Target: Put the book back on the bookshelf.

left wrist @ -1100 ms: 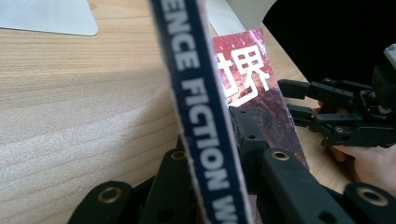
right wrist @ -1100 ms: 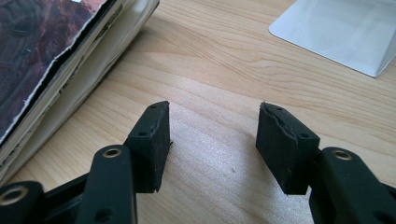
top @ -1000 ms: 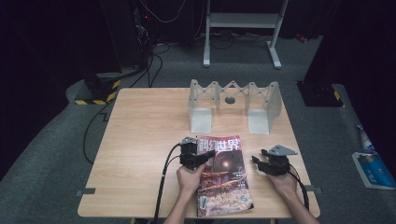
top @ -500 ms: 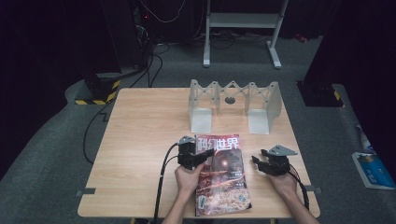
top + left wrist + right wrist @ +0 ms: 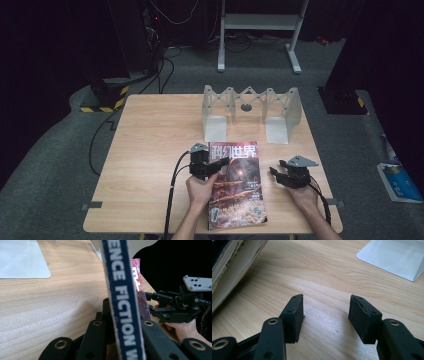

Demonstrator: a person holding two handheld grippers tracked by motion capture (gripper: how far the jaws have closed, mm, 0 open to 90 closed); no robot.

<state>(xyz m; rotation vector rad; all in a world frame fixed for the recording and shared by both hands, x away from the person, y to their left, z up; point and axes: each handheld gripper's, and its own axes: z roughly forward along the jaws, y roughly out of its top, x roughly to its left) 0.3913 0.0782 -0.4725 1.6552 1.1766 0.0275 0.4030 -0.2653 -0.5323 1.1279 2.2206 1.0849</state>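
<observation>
High view: a magazine (image 5: 236, 187) lies near the table's (image 5: 150, 150) front edge, its long axis running from that edge toward the grey folding rack (image 5: 250, 112) at the back. The left gripper (image 5: 212, 165) has its jaws clamped on the magazine's left, spine-side edge near its far corner, while the right gripper (image 5: 276, 172) rests on the table just off the magazine's right edge, jaws apart and pointing toward it.

Left gripper view: the magazine's blue spine (image 5: 122, 302), lettered "SCIENCE FICTION", stands pinched between the two black jaws; beyond it the right gripper (image 5: 150, 302) waits near the opposite edge.

Right gripper view: the jaws stand open over bare wood with nothing between them, and the magazine's page edges (image 5: 234, 270) rise at upper left. The right hand looks the nearer one to take the free edge.
</observation>
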